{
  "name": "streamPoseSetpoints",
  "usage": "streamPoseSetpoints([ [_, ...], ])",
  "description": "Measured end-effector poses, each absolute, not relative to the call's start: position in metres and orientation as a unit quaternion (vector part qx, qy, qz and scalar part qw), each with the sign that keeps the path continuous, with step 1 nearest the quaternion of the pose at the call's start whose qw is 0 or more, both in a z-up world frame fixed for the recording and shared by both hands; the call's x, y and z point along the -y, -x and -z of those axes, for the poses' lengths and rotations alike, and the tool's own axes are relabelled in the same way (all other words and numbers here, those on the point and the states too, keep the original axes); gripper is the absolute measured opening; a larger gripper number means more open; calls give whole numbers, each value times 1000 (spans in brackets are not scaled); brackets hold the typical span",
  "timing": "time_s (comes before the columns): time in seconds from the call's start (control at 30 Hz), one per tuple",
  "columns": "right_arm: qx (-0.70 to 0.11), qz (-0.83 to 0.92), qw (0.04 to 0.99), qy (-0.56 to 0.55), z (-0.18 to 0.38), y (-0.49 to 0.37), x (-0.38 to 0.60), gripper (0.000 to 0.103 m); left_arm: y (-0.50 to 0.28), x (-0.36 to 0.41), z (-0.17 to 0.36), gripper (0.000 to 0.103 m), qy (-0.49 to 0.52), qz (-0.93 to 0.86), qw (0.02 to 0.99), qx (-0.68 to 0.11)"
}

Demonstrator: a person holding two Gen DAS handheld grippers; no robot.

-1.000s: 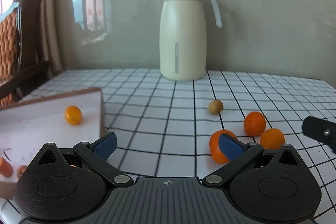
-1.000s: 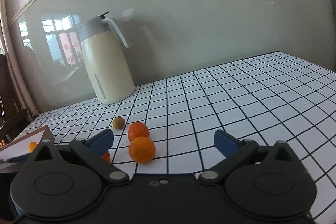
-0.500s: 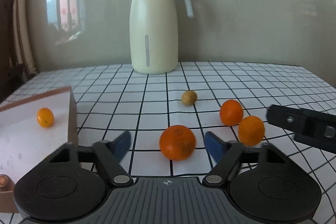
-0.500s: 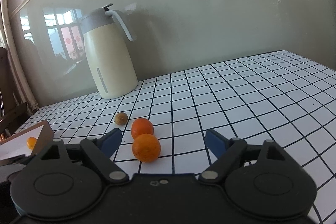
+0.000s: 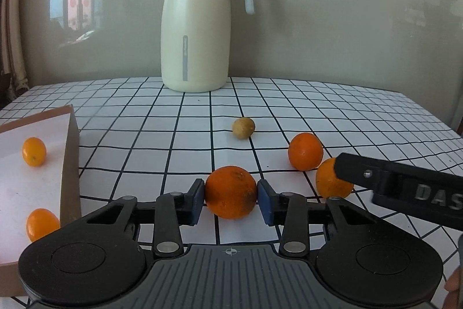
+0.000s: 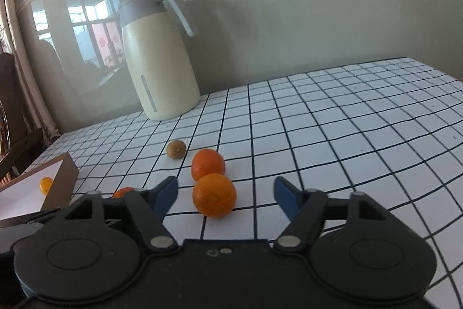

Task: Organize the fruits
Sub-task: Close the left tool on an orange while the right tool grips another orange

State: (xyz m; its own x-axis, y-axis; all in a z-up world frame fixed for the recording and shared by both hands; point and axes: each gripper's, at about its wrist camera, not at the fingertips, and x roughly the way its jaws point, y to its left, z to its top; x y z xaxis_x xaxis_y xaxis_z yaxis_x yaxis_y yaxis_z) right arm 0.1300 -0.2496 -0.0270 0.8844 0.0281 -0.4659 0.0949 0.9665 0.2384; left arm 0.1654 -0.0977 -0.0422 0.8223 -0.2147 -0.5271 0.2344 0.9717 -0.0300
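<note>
While my left gripper [image 5: 230,200] pinches one orange [image 5: 230,192] between its blue pads [image 5: 197,201], that fruit sits on the checked worktop [image 5: 318,112], a pad touching each side. I count three oranges on the worktop: the one I hold, a second [image 5: 305,151] farther back to the right, and a third [image 5: 332,178] just beside it, partly hidden by my right gripper's black finger. One small brownish round fruit [image 5: 243,128] lies apart, behind them. Two small kumquats [image 5: 34,151] rest inside the one shallow cardboard tray [image 5: 69,161] at my left. One cream jug [image 5: 195,22] with a grey lid stands upright at the back by the wall.

My right gripper [image 6: 225,194] has its jaws spread wide, holding nothing; the nearest orange [image 6: 214,194] lies between and just beyond its tips, not touching them, with another orange [image 6: 208,164] right behind it.

Half a second ago my left jaws were spread on either side of the orange; now they have closed onto it. My right gripper has edged closer to its orange.
</note>
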Motion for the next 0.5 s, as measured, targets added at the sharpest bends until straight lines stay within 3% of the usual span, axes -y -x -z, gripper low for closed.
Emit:
streamPoseSetpoints([
  [0.27, -258, 14, 958, -127, 34, -144, 243, 49, -164, 90, 42, 39, -16, 104, 956, -274],
  [0.37, -266, 13, 955, -133, 39, -150, 242, 33, -164, 88, 42, 39, -19, 104, 956, -274],
  [0.5, -273, 6, 954, -126, 41, -153, 237, 31, -164, 90, 42, 40, -25, 102, 957, -272],
])
